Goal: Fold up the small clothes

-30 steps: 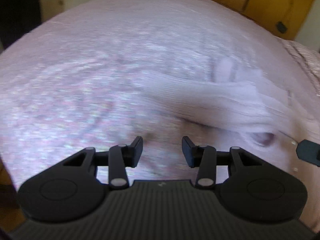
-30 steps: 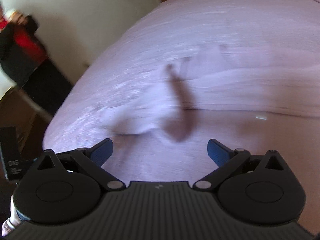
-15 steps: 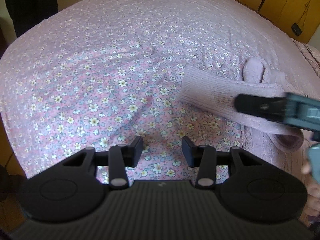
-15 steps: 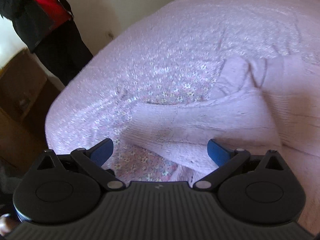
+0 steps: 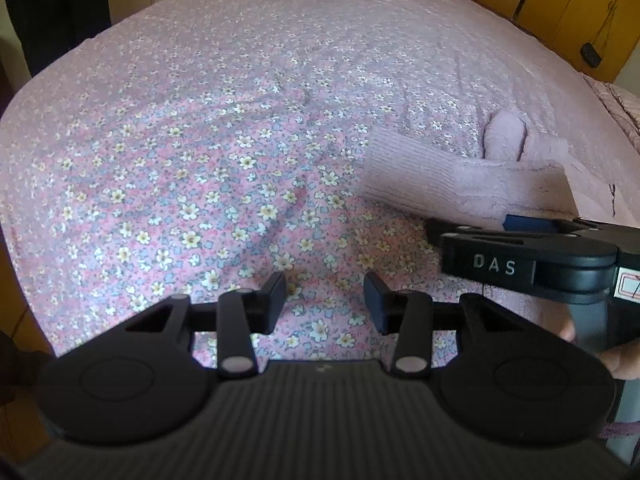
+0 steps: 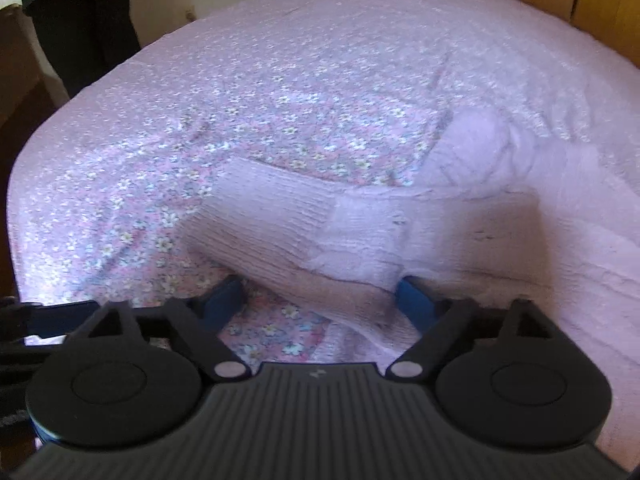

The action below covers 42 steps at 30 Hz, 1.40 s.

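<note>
Lying on a bed (image 5: 240,128) spread with a pink floral sheet: a small lilac knitted sweater (image 6: 480,236), its ribbed sleeve (image 6: 264,216) stretching toward the left over the flowers. Hovering low over bare sheet, just beside the sleeve's cuff: the left hand-held gripper (image 5: 325,300), fingers parted with a modest gap and pinching nothing. Reaching in from the right: the right hand-held gripper (image 6: 320,300), jaws spread wide, blue pads (image 6: 414,302) straddling the sleeve's near edge, cloth sitting between them but not being clamped. Standing behind the bed: yellow wooden cupboard doors (image 5: 560,4).
</note>
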Tool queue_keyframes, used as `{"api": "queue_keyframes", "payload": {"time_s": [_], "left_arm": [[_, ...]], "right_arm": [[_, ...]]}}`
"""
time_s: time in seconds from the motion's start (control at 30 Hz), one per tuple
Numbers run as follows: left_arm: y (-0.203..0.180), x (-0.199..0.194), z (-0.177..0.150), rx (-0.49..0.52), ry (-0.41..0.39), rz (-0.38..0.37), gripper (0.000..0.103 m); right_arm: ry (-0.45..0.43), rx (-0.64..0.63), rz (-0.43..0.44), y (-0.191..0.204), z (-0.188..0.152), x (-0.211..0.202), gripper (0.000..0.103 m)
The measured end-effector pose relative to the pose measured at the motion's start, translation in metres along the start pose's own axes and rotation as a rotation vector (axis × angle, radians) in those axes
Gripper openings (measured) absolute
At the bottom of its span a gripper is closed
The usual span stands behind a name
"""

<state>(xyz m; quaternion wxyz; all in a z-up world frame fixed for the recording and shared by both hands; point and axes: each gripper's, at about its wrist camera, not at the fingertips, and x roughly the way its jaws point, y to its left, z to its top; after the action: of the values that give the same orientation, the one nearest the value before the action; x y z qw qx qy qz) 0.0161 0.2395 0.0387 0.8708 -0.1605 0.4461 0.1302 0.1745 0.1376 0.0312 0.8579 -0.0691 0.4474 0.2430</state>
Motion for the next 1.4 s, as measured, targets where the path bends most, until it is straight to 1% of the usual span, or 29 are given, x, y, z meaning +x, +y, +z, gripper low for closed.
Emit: {"api": "queue_keyframes", "payload": {"time_s": [0.03, 0.07, 0.1, 0.13, 0.17, 0.2, 0.23, 0.3, 0.37, 0.4, 0.47, 0.57, 0.67, 0.77, 0.87, 1.0, 1.03, 1.07, 1.2, 1.3, 1.37, 1.4], "left_arm": [[0.001, 0.0, 0.0, -0.006, 0.003, 0.0, 0.045], [0.001, -0.001, 0.001, -0.014, 0.005, 0.0, 0.045], [0.001, -0.001, 0.001, -0.022, 0.006, 0.0, 0.045], [0.002, -0.001, 0.001, -0.027, 0.008, -0.001, 0.045], [0.001, -0.002, 0.001, -0.029, 0.01, -0.003, 0.045], [0.001, -0.003, 0.001, -0.025, 0.011, -0.006, 0.045], [-0.001, -0.004, 0.001, -0.019, 0.01, -0.007, 0.045], [-0.004, -0.005, 0.0, -0.005, 0.011, -0.008, 0.045], [-0.007, -0.004, 0.001, 0.001, 0.01, -0.012, 0.045], [-0.009, -0.003, 0.001, 0.001, 0.009, -0.016, 0.045], [-0.016, -0.004, 0.003, 0.014, 0.004, -0.029, 0.045], [-0.028, -0.003, 0.004, 0.048, -0.002, -0.045, 0.045], [-0.041, -0.001, 0.003, 0.077, -0.007, -0.062, 0.045], [-0.053, 0.002, 0.0, 0.109, -0.002, -0.049, 0.045], [-0.061, 0.005, -0.001, 0.122, -0.001, -0.051, 0.045], [-0.067, 0.007, -0.002, 0.119, 0.008, -0.069, 0.045], [-0.069, 0.007, -0.002, 0.125, 0.011, -0.053, 0.045], [-0.071, 0.007, -0.002, 0.129, 0.012, -0.056, 0.045], [-0.083, 0.007, -0.002, 0.151, 0.012, -0.063, 0.045], [-0.091, 0.007, -0.001, 0.168, 0.007, -0.067, 0.045], [-0.096, 0.008, 0.0, 0.175, 0.011, -0.068, 0.045], [-0.099, 0.009, 0.002, 0.177, 0.014, -0.069, 0.045]], "right_arm": [[-0.003, -0.005, -0.014, 0.0, 0.0, -0.001, 0.067], [-0.007, -0.009, -0.034, -0.002, -0.001, -0.003, 0.06], [-0.01, -0.008, -0.054, -0.005, -0.001, -0.006, 0.047], [-0.013, -0.003, -0.06, -0.008, -0.002, -0.008, 0.037], [-0.012, 0.007, -0.057, -0.013, -0.002, -0.012, 0.032], [-0.01, 0.015, -0.053, -0.018, -0.001, -0.013, 0.021], [-0.006, 0.023, -0.044, -0.022, 0.0, -0.016, 0.017], [-0.004, 0.042, 0.002, -0.032, 0.005, -0.024, 0.012], [-0.033, 0.048, 0.023, -0.039, 0.01, -0.037, 0.01], [-0.06, 0.058, 0.028, -0.045, 0.014, -0.047, 0.009], [-0.109, 0.085, 0.021, -0.057, 0.02, -0.063, 0.009], [-0.184, 0.186, 0.034, -0.088, 0.025, -0.09, 0.008], [-0.257, 0.276, 0.022, -0.124, 0.026, -0.116, 0.008], [-0.299, 0.362, 0.022, -0.161, 0.014, -0.137, 0.008], [-0.329, 0.45, 0.011, -0.193, -0.012, -0.153, 0.008], [-0.313, 0.551, -0.008, -0.225, -0.055, -0.16, 0.008], [-0.304, 0.57, -0.015, -0.231, -0.065, -0.16, 0.008], [-0.295, 0.585, -0.021, -0.236, -0.075, -0.16, 0.008], [-0.247, 0.664, -0.022, -0.255, -0.108, -0.151, 0.009], [-0.192, 0.713, -0.007, -0.266, -0.123, -0.142, 0.01], [-0.146, 0.713, -0.002, -0.27, -0.127, -0.139, 0.014], [-0.13, 0.702, -0.006, -0.269, -0.128, -0.139, 0.019]]}}
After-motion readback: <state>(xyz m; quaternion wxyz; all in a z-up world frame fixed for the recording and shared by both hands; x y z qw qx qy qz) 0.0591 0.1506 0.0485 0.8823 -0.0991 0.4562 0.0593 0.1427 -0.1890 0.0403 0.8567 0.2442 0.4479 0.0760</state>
